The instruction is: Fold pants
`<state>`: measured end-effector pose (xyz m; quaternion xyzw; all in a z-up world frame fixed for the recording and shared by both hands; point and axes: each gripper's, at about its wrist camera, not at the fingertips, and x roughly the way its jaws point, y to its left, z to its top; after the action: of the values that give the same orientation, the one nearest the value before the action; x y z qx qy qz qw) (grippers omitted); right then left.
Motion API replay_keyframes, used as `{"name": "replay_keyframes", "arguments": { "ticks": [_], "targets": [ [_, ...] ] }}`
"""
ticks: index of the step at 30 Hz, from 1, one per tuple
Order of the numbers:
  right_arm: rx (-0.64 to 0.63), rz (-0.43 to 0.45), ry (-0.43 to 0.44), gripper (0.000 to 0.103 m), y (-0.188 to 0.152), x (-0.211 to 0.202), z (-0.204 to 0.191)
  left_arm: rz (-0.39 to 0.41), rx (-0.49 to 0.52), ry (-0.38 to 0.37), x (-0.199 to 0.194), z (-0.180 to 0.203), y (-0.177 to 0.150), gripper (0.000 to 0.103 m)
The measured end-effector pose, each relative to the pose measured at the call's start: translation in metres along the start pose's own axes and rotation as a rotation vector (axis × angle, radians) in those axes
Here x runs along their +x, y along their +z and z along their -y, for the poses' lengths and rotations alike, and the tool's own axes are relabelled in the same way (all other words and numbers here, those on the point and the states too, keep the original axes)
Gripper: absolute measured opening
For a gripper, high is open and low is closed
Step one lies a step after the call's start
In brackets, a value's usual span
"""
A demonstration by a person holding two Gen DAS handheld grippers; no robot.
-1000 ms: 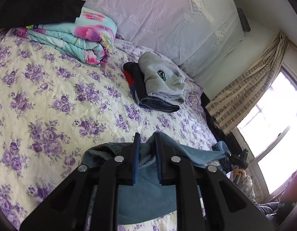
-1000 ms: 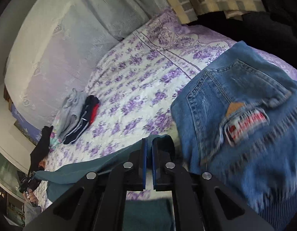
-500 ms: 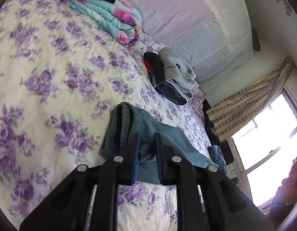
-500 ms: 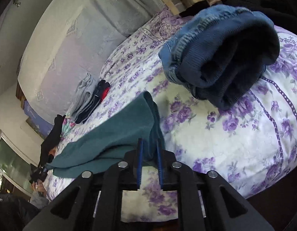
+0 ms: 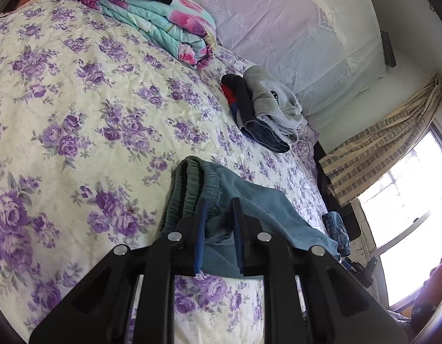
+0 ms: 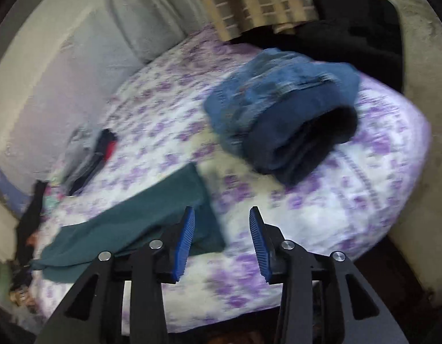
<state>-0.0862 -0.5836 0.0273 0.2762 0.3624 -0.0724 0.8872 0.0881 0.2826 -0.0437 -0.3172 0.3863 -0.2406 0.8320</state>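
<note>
The left gripper [image 5: 219,223] is pinching the elastic waistband end of the teal pants [image 5: 249,200], which are lying across the floral bedspread [image 5: 77,109]. The right gripper [image 6: 222,240] is hanging with its fingers spread wide, gripping nothing, the pants' far end [image 6: 152,209] lying just beside its left finger. Folded jeans [image 6: 281,114] are sitting beyond, near the mattress edge; stacked clothes [image 5: 263,111] are resting well apart.

Bedroom, daylight pouring in

A bed [image 5: 77,109] in purple-flowered quilt meets the lace-draped wall [image 5: 278,23]; checked curtains [image 5: 372,154] hang beside a bright window [image 5: 407,209].
</note>
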Motion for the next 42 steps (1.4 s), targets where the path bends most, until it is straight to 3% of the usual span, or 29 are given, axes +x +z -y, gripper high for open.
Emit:
{"name": "replay_keyframes", "arguments": {
  "ticks": [5,8,12,18,20,21,22,24,32,37,41,42],
  "targets": [
    [-0.005,-0.054,0.147,0.041,0.006,0.019,-0.024,0.004,-0.009,0.002,-0.001,-0.001,-0.003,0.017],
    [0.173,-0.158,0.26,0.041,-0.001,0.04,-0.027,0.006,-0.008,0.006,-0.002,0.0,-0.005,0.017],
    [0.3,-0.196,0.271,0.041,-0.004,0.049,-0.033,0.003,-0.007,0.017,-0.002,0.002,-0.005,0.017],
    [0.461,-0.235,0.195,0.041,-0.013,0.065,-0.032,0.004,0.011,0.034,-0.001,0.007,-0.007,0.017],
    [0.509,-0.226,0.206,0.04,-0.016,0.071,-0.028,-0.001,0.013,0.044,-0.001,0.007,-0.007,0.017],
    [0.522,-0.209,0.201,0.037,-0.016,0.074,-0.026,-0.004,0.016,0.05,0.0,0.006,-0.007,0.018],
    [0.536,-0.187,0.205,0.017,-0.016,0.075,-0.022,-0.007,0.016,0.057,0.0,0.005,-0.007,0.018],
    [0.527,-0.162,0.222,0.001,-0.018,0.078,-0.019,-0.006,0.012,0.053,0.0,0.004,-0.006,0.018],
    [0.448,-0.024,0.289,0.001,-0.017,0.025,-0.027,0.078,-0.03,0.008,-0.019,-0.002,0.006,0.018],
    [0.544,-0.12,0.229,0.001,-0.05,0.038,0.009,0.049,-0.043,0.024,-0.019,-0.007,0.0,0.018],
    [0.529,-0.138,0.21,0.005,-0.053,0.052,0.011,-0.008,0.047,0.062,-0.009,0.02,-0.015,0.018],
    [0.498,-0.129,0.201,0.005,-0.048,0.052,0.006,-0.024,0.073,0.075,-0.006,0.03,-0.021,0.029]
  ]
}}
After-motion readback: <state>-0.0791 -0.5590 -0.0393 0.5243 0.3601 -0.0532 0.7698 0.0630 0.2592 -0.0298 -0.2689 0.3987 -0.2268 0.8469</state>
